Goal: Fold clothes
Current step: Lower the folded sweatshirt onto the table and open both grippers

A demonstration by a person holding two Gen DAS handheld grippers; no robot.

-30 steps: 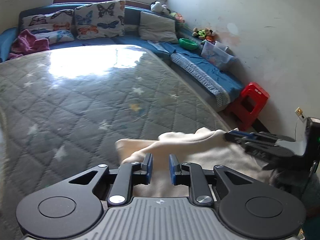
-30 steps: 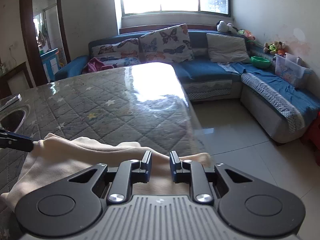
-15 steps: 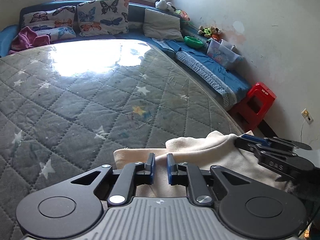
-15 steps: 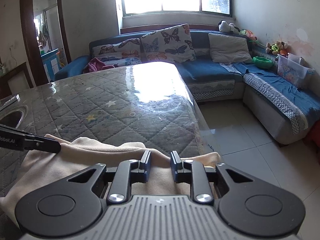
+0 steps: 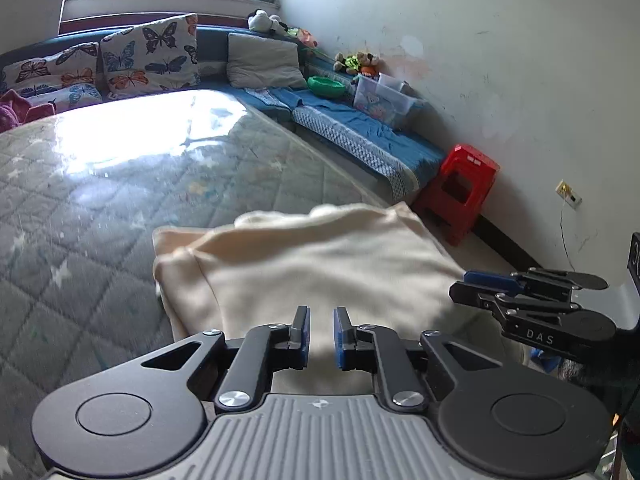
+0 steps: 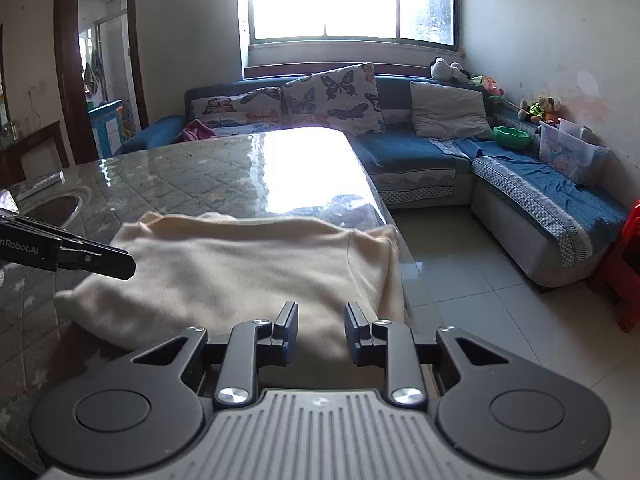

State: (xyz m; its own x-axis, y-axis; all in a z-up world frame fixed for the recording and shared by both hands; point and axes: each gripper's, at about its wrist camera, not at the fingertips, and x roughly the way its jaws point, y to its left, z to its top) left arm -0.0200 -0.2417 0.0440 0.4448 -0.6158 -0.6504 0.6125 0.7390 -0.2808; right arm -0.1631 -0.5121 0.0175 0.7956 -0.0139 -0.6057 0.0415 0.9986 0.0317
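cream garment folded at the counter's corner, both claws off it

while the cream-coloured soft knit garment (image 5: 320, 264) lies folded in a thick rectangle on the grey quilted, star-printed counter (image 5: 100, 208), it sits at the near corner by the counter's edge, with the tiled floor (image 6: 480, 300) just past it. the left claw (image 5: 321, 334) hovers over the garment's near edge, its blue-padded jaws set a narrow gap apart, and no cloth is pinched between them, so it is released. the right claw (image 6: 321, 330) is over the other near edge, its jaws opening, with the cloth seen below the gap and not gripped. each claw shows in the other's view, at the garment's side. beyond the counter stand a blue corner sofa (image 6: 420, 152) with butterfly-print cushions (image 6: 332, 100) and a red plastic stool (image 5: 464, 188) by the wall.
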